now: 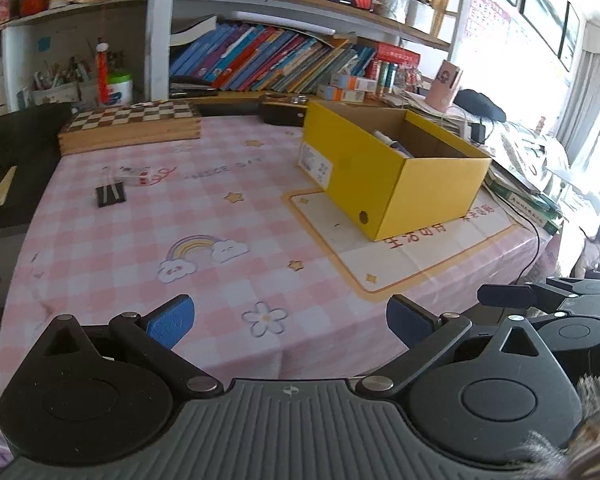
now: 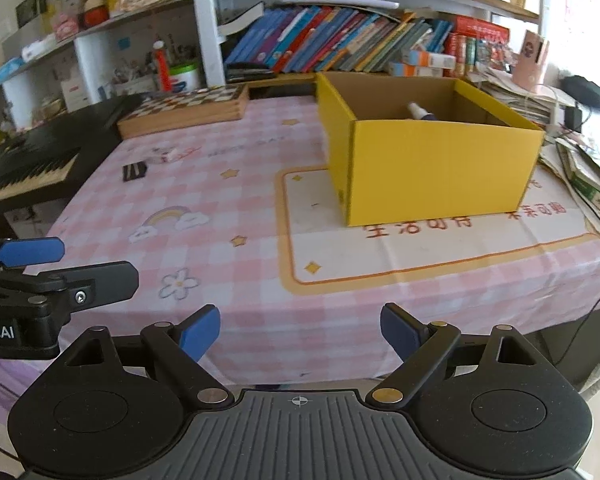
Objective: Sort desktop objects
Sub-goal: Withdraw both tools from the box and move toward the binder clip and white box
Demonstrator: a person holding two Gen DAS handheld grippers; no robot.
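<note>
Both tools, left tool (image 1: 290,322) and right tool (image 2: 300,332), hang wide apart, gripping nothing. Yellow box (image 2: 440,168) sits on the bench (image 2: 240,280); black binder clip (image 1: 110,197) lies well left of it.

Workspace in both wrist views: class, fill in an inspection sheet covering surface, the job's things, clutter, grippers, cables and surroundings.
Surface: pink checked tablecloth with a cream panel under the box.
Job's things: open yellow box with a white-capped bottle inside; black binder clip and a small clear packet lie far left.
Clutter: chessboard box at the far edge; paper stacks right.
Grippers: left gripper and right gripper open, empty, over the near edge.
Cables: black cable over the right edge.
Surroundings: bookshelves, keyboard, bright window.
</note>
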